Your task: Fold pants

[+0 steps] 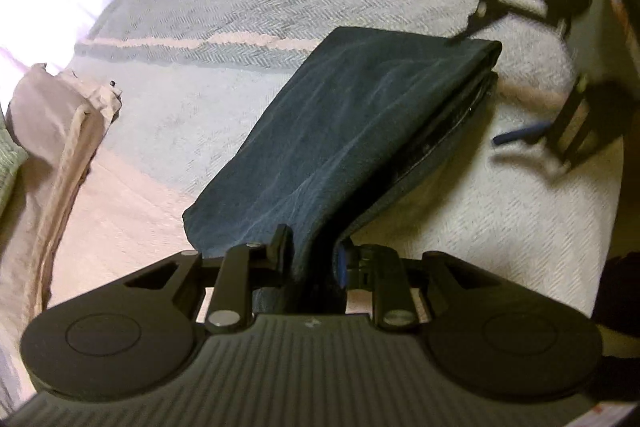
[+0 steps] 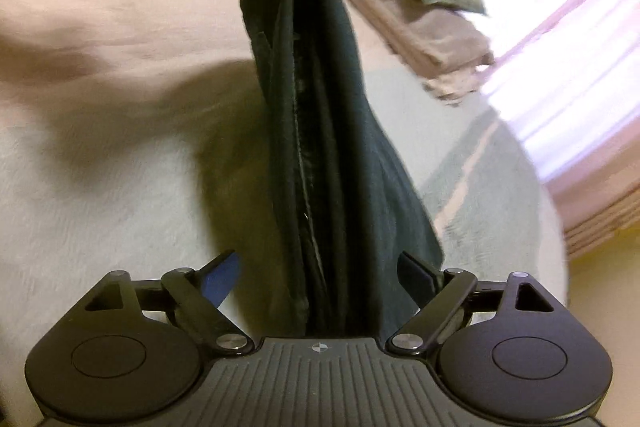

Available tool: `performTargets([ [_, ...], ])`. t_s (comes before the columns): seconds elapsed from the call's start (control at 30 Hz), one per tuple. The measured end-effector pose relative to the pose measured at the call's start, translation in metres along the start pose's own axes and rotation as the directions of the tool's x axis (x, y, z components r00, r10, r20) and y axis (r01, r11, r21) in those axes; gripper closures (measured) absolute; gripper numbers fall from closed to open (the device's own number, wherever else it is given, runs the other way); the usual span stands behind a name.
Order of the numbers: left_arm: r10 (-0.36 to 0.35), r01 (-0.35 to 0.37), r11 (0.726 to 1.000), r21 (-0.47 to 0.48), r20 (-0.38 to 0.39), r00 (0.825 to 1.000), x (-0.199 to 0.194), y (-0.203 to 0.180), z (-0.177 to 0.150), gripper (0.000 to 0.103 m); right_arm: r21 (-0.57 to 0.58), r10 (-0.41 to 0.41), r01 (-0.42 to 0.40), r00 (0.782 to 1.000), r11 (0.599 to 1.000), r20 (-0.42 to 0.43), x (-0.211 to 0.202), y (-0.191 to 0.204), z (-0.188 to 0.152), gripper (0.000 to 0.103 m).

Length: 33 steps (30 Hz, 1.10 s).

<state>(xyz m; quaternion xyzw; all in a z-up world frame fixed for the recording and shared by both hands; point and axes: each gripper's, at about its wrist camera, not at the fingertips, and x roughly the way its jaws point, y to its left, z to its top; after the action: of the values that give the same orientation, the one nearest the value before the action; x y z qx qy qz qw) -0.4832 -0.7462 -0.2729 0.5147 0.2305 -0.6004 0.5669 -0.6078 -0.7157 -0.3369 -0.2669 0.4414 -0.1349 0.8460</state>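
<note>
Left hand-held gripper [image 1: 312,259] clenching near edge of folded pants [image 1: 340,131], lifting it off the bed [image 1: 200,107] | right hand-held gripper [image 2: 320,279] splayed — gripping nothing | risk: single-sided hold, layers sliding apart, fold sagging open.

The left tongs [image 1: 314,259], at six o'clock, are clamped on one end of the dark folded pants [image 1: 340,131], which stretch toward one o'clock across the pale bed cover [image 1: 200,27]. The right tongs [image 1: 516,79] sit blurred at two to three o'clock, spread wide just beside the pants' far end. A beige pillow [image 1: 60,131] lies at nine o'clock.
</note>
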Motion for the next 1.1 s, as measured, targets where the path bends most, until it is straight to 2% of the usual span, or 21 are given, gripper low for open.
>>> performTargets([
  [0.07,-0.018,0.018,1.000,-0.007,-0.003,1.000,0.000,0.005,0.001,0.083,-0.019,-0.052,0.051,0.998,0.999,-0.038,0.014,0.007,-0.001,0.023],
  [0.1,-0.022,0.022,1.000,-0.013,-0.004,1.000,-0.001,0.007,0.001,0.083,-0.025,-0.061,0.059,0.997,0.998,-0.058,0.019,0.006,-0.003,0.042],
  [0.13,-0.028,0.028,1.000,-0.012,-0.006,1.000,-0.001,0.009,0.000,0.083,-0.039,-0.062,0.059,0.994,0.997,-0.085,0.021,0.004,-0.005,0.074],
  [0.23,-0.054,0.054,0.998,-0.011,0.001,0.999,-0.003,0.011,-0.003,0.084,-0.092,-0.063,0.052,0.991,0.994,-0.121,0.009,-0.007,-0.005,0.082],
  [0.43,-0.104,0.104,0.995,0.013,0.040,0.994,-0.038,0.023,-0.006,0.085,-0.021,0.089,-0.094,0.980,0.995,-0.180,-0.054,-0.068,0.032,0.084],
  [0.5,-0.138,0.137,0.990,0.027,0.048,0.989,-0.052,0.031,0.000,0.085,0.051,0.172,-0.165,0.962,0.985,-0.211,-0.077,-0.091,0.045,0.084],
  [0.63,-0.227,0.222,0.970,0.102,0.048,0.973,-0.071,0.047,0.032,0.086,0.153,0.274,-0.241,0.927,0.958,-0.255,-0.106,-0.134,0.057,0.085],
  [0.73,-0.281,0.271,0.952,0.145,0.056,0.958,-0.074,0.059,0.075,0.086,0.243,0.329,-0.268,0.907,0.932,-0.264,-0.119,-0.178,0.047,0.085],
  [0.83,-0.323,0.308,0.934,0.182,0.065,0.944,-0.068,0.071,0.133,0.086,0.273,0.316,-0.242,0.909,0.931,-0.271,-0.129,-0.232,0.032,0.085],
  [0.93,-0.331,0.306,0.926,0.221,0.086,0.940,-0.058,0.077,0.206,0.086,0.268,0.262,-0.186,0.923,0.945,-0.282,-0.133,-0.294,0.008,0.085],
  [1.0,-0.316,0.284,0.931,0.229,0.116,0.942,-0.046,0.082,0.260,0.086,0.268,0.216,-0.139,0.934,0.953,-0.285,-0.129,-0.339,-0.014,0.085],
  [1.1,-0.286,0.244,0.941,0.234,0.168,0.943,-0.027,0.088,0.336,0.087,0.232,0.103,-0.032,0.949,0.972,-0.299,-0.120,-0.403,-0.047,0.085],
])
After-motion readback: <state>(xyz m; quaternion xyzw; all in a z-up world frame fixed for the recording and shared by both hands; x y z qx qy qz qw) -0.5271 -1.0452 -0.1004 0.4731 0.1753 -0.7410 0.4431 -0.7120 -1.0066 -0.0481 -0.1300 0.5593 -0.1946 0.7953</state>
